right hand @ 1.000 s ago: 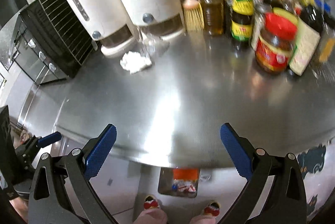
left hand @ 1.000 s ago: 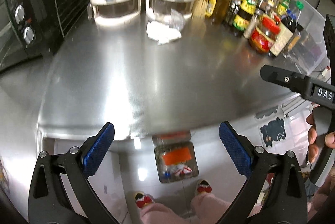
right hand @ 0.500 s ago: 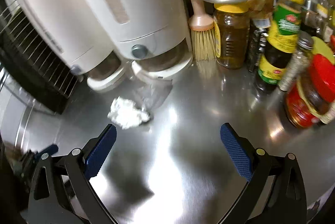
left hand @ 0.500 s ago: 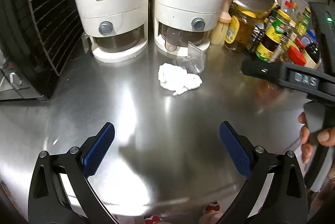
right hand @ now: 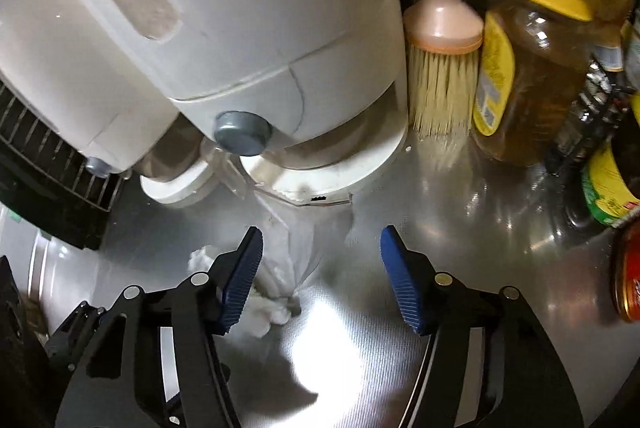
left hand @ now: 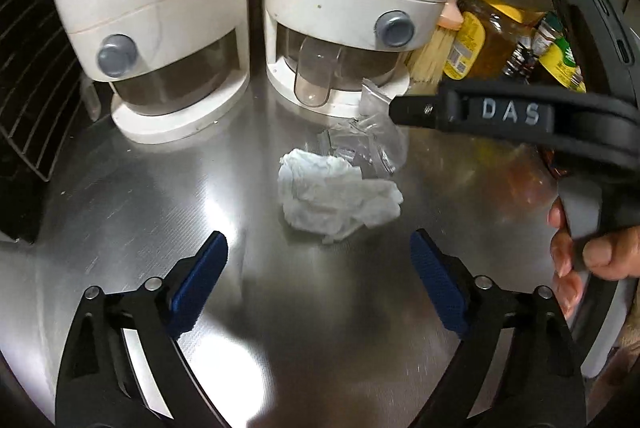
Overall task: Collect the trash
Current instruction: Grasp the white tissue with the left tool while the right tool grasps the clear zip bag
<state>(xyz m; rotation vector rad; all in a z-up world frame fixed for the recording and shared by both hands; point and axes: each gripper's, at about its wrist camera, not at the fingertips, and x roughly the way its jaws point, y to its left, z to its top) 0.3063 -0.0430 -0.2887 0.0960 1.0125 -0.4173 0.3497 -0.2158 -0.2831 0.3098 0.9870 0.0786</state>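
A crumpled white tissue point(left hand: 340, 200) lies on the steel counter point(left hand: 132, 228), with a clear plastic wrapper point(left hand: 368, 144) touching its far side. My left gripper point(left hand: 318, 268) hovers just short of the tissue; its jaws are closing slightly and nothing is between them. My right gripper point(right hand: 321, 248) is over the wrapper point(right hand: 304, 256), jaws closing, with the wrapper between the blue pads point(right hand: 400, 284), which do not press it. The tissue point(right hand: 264, 312) sits partly behind its left finger. In the left wrist view the right gripper's black finger point(left hand: 508, 112) reaches in from the right, held by a hand point(left hand: 592, 252).
Two white dispensers point(left hand: 160, 28) point(left hand: 352, 0) stand right behind the trash. A brush point(right hand: 440, 68), an oil jar point(right hand: 528, 80) and several sauce jars point(right hand: 608, 188) crowd the back right. A black wire rack point(left hand: 28, 88) stands at the left.
Both grippers have moved forward from the counter's front edge to the tissue and wrapper. The right jaws have narrowed around the wrapper; the left jaws are slightly narrower.
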